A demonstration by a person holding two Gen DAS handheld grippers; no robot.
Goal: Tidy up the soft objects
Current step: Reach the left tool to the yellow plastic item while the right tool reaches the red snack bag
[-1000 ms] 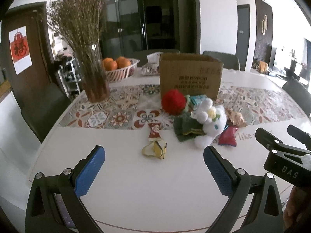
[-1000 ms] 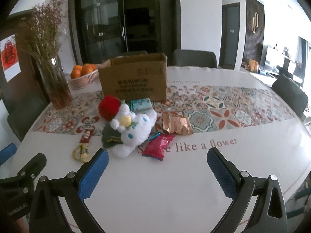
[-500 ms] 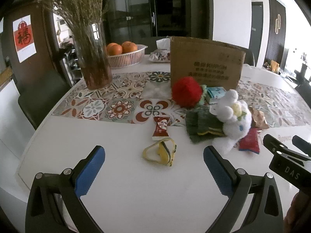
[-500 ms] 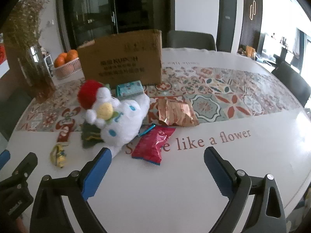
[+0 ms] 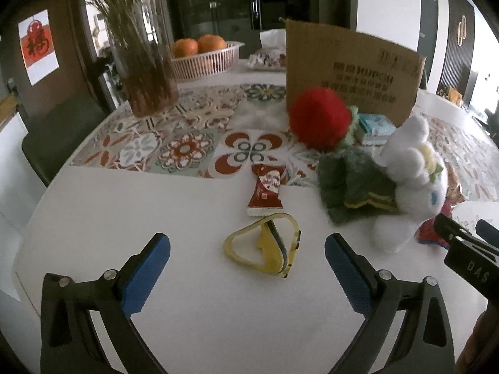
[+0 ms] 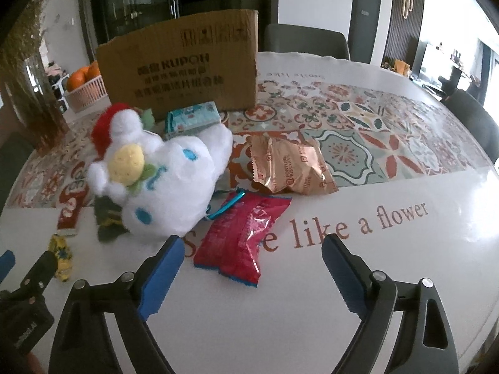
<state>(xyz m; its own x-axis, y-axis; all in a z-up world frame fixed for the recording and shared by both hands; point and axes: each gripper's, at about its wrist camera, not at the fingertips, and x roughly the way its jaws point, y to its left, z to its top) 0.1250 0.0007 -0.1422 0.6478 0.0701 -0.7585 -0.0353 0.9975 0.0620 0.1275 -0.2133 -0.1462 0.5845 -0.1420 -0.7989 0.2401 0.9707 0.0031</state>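
Note:
A white plush toy [image 6: 168, 180] lies on the white table [image 6: 312, 311] in front of a cardboard box [image 6: 184, 65]; it also shows in the left wrist view [image 5: 408, 180]. A red pompom [image 5: 318, 121] and a green knitted cloth [image 5: 352, 187] lie beside it. My left gripper [image 5: 248, 268] is open and empty, just short of a yellow strap item [image 5: 265, 246]. My right gripper [image 6: 252, 268] is open and empty, over the near end of a red snack packet [image 6: 246, 233].
A small red candy wrapper [image 5: 266, 187], a gold biscuit packet [image 6: 290, 168] and a teal tissue pack [image 6: 193, 117] lie among the soft things. A glass vase of dried flowers [image 5: 146, 59] and a basket of oranges [image 5: 202, 56] stand at the back left.
Both grippers have moved forward and lower toward the pile, so the objects look larger. Both stay open. Nothing on the table has shifted.

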